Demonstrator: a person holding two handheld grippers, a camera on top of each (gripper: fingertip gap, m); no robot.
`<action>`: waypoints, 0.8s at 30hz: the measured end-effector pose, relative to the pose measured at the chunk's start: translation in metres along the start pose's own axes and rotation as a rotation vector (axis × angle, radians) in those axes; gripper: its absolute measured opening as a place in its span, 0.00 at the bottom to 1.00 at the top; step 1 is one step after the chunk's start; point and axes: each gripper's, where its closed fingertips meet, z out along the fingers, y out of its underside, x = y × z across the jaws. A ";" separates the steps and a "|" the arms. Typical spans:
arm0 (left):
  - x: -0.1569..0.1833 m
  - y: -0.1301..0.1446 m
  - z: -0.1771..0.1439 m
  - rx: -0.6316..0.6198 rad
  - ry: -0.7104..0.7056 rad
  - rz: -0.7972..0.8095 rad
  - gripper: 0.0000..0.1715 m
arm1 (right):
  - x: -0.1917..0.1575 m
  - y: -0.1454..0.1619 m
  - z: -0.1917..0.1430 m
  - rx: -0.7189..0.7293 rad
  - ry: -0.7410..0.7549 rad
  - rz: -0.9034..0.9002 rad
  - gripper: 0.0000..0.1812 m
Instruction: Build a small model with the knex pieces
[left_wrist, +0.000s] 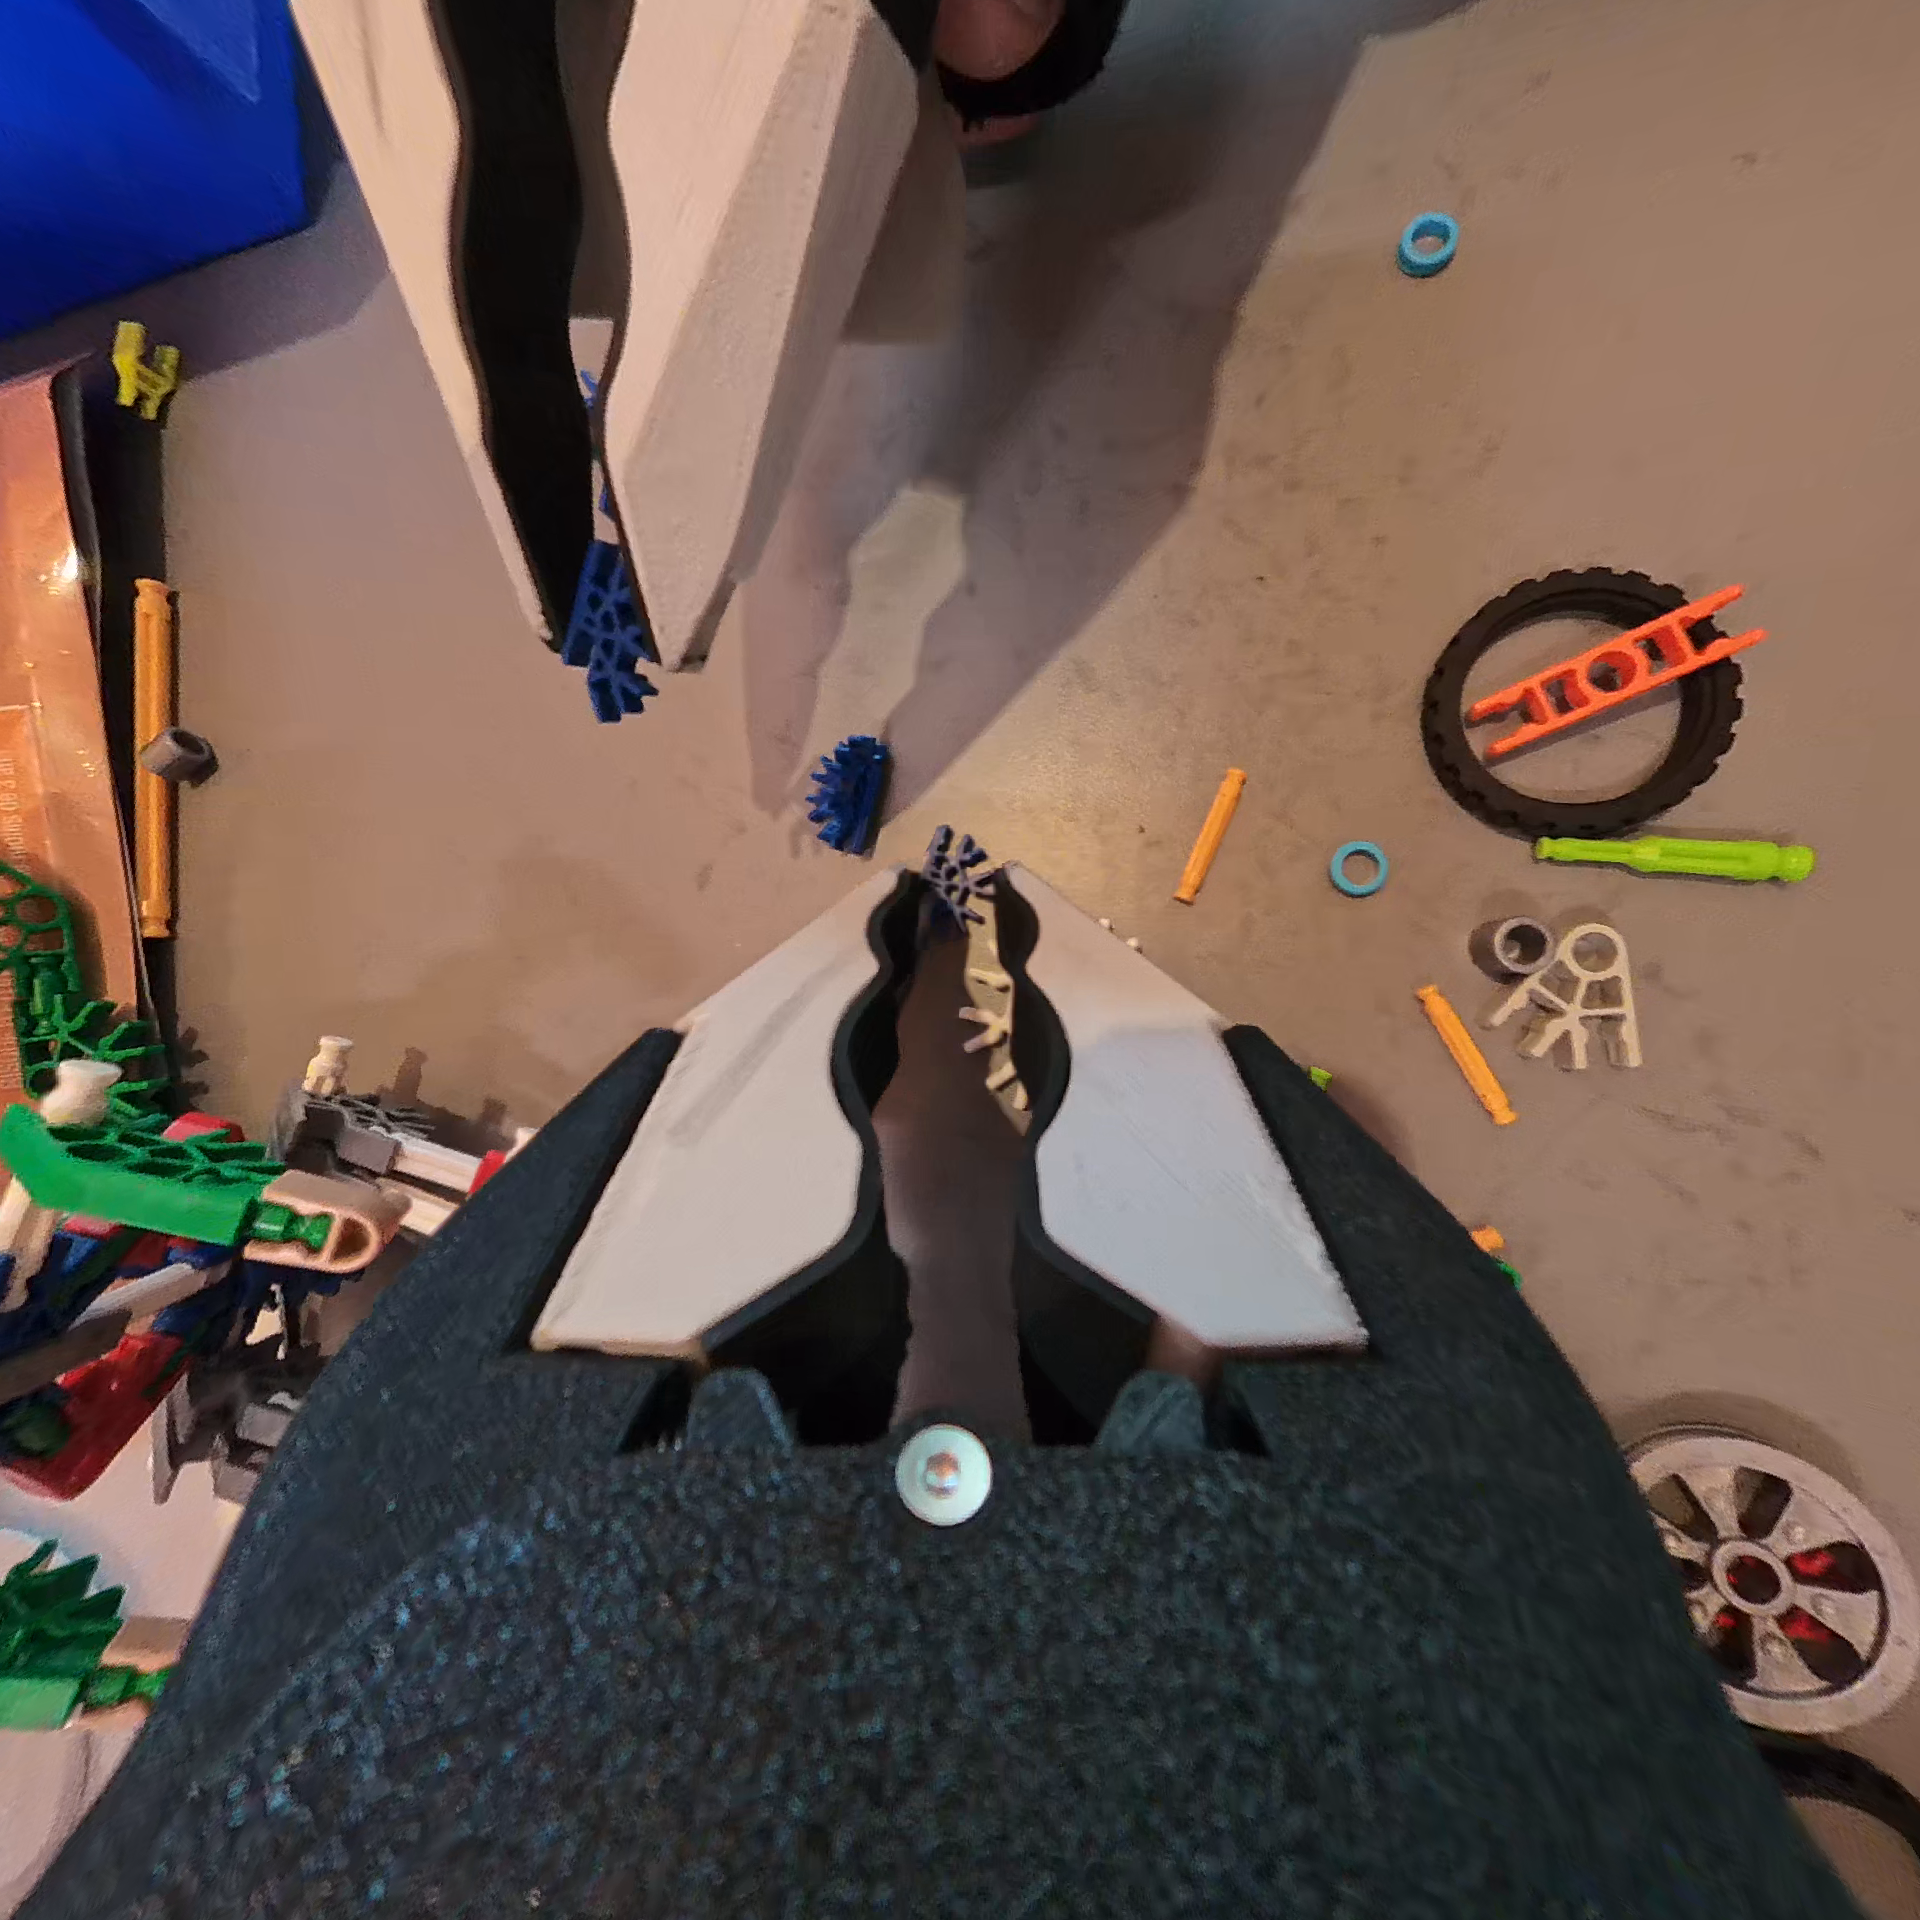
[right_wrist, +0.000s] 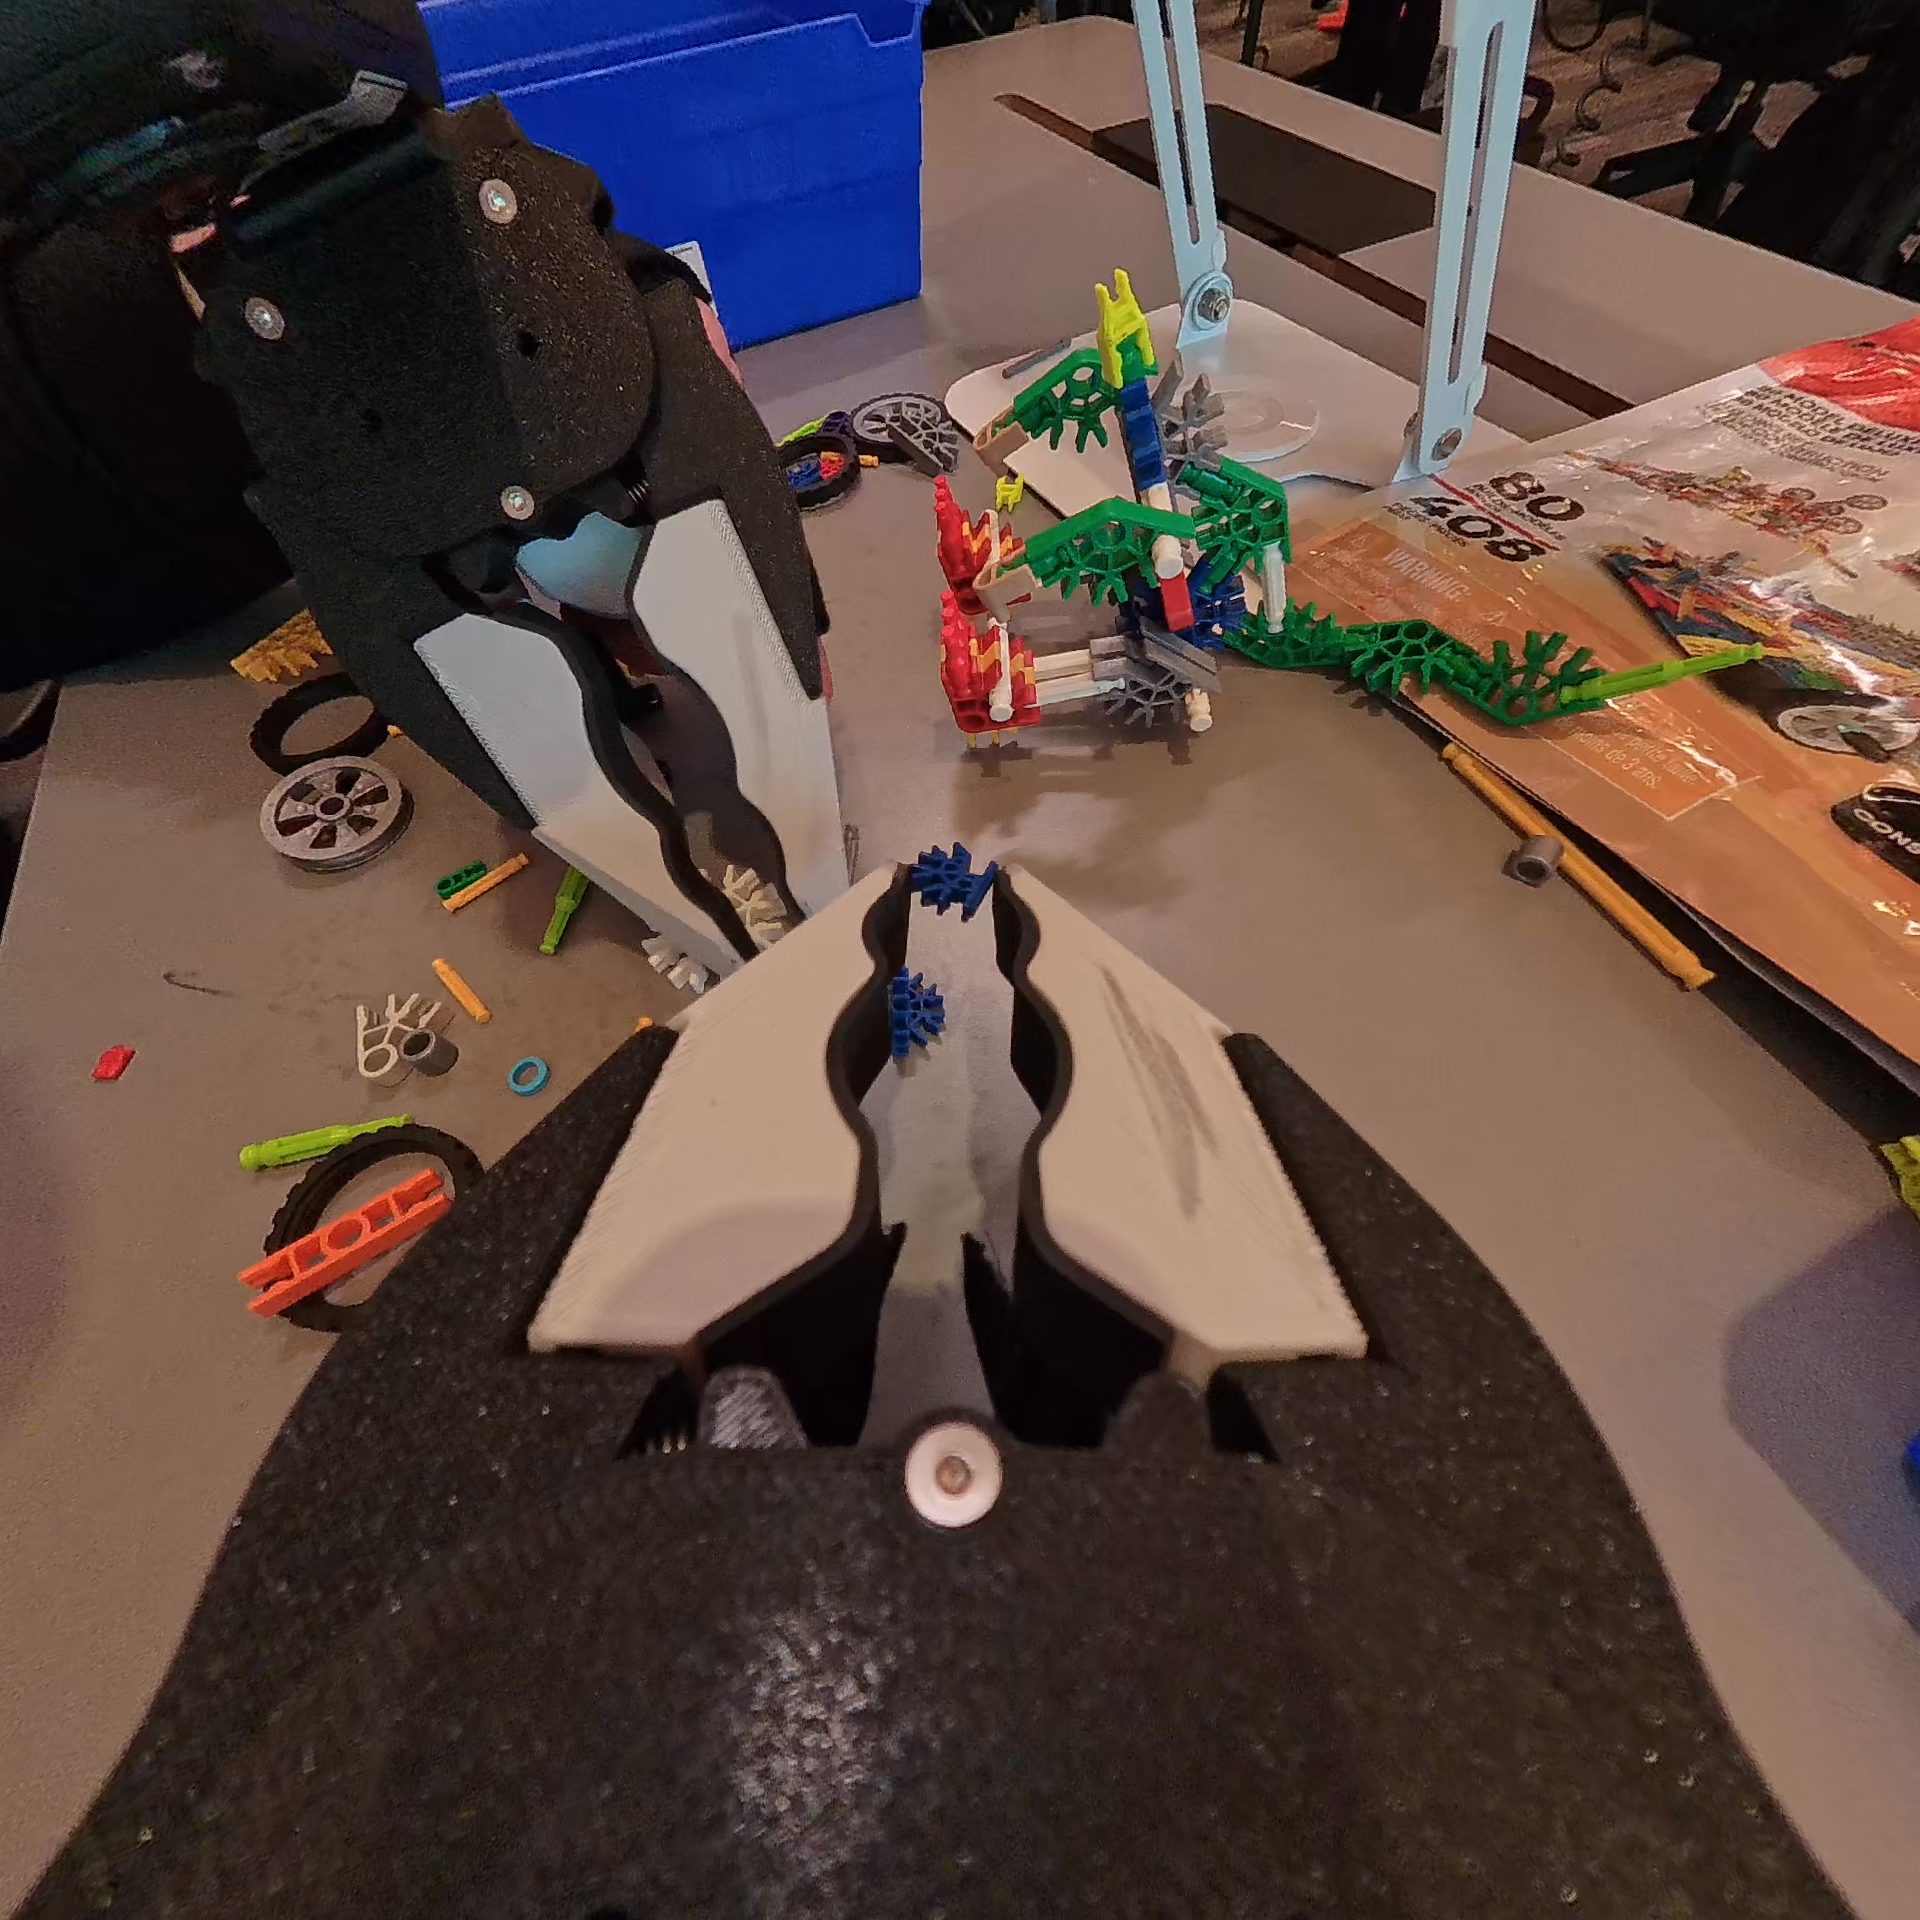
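My left gripper (left_wrist: 951, 883) is shut on a white snowflake-shaped connector (left_wrist: 992, 1003) that lies between its fingers. A dark bluish connector (left_wrist: 956, 878) sticks out at the tips. In the right wrist view the left gripper (right_wrist: 779, 925) points down at the grey table (right_wrist: 1299, 1039) with the white connector (right_wrist: 756, 902) in it. My right gripper (right_wrist: 951, 883) is shut on a blue connector (right_wrist: 951, 881). It also shows in the left wrist view (left_wrist: 618, 639), above and left of my left gripper. A second blue connector (left_wrist: 850, 795) lies loose on the table between the two grippers.
A built toy model (right_wrist: 1122, 582) of green, red, blue and white parts stands ahead, beside a printed bag (right_wrist: 1662, 644) and a blue bin (right_wrist: 727, 156). A black tyre (left_wrist: 1579, 707) with an orange piece, a grey wheel (left_wrist: 1756, 1579), rods and rings lie scattered. The tips of one gripper are about 7 cm away from the tips of the other. Between my left fingertips and the grey wheel (left_wrist: 1756, 1579) there is roughly 15 cm. Seen from the right wrist view (right_wrist: 330, 808) as well.
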 end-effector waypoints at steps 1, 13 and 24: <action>0.000 0.000 0.000 0.003 0.002 -0.003 0.08 | 0.000 0.000 0.000 0.000 0.000 0.000 0.08; 0.000 -0.002 0.007 0.018 0.027 -0.061 0.03 | 0.000 0.001 0.001 -0.006 -0.001 -0.001 0.08; 0.001 0.001 0.005 -0.002 0.052 -0.126 0.01 | -0.001 0.001 0.000 -0.006 -0.004 -0.003 0.08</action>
